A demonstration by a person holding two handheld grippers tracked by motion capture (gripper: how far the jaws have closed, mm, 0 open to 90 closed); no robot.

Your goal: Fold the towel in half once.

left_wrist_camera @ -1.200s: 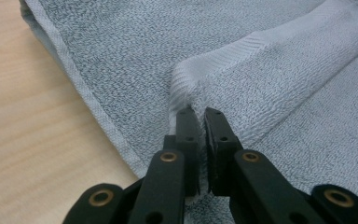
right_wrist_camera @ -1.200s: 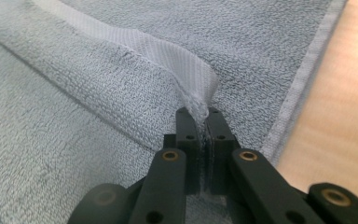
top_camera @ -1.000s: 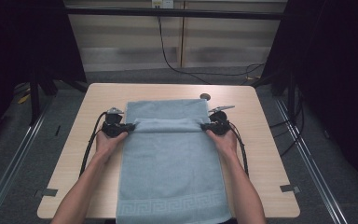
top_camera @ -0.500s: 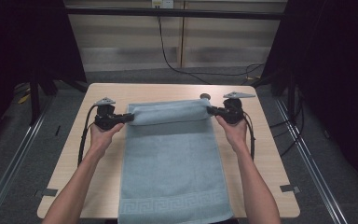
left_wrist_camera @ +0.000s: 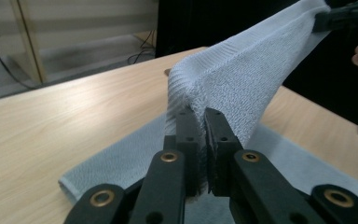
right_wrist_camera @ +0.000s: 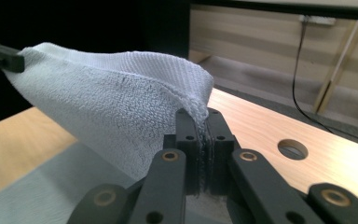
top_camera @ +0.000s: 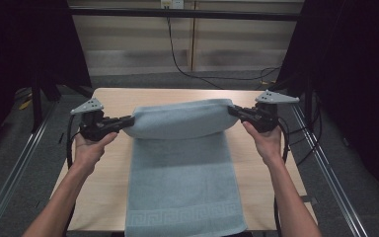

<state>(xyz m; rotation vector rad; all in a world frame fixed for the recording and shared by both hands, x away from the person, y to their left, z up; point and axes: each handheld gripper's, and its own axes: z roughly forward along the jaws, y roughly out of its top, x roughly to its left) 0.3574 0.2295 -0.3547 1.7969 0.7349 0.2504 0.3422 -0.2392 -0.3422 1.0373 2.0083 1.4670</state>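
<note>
Right now my left gripper (top_camera: 128,120) & right gripper (top_camera: 233,110) are both clamped tight on the far corners of the pale blue terry-cloth towel (top_camera: 180,173), jaws nearly closed w/ cloth pinched between. Lifted edge hangs taut btwn them, sagging slightly; rest lies flat on the light wooden table (top_camera: 113,101) below.

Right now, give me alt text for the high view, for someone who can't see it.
A light blue towel lies on a wooden table, its far end lifted and stretched between the left tongs and the right tongs, each held in a person's hand.
</note>
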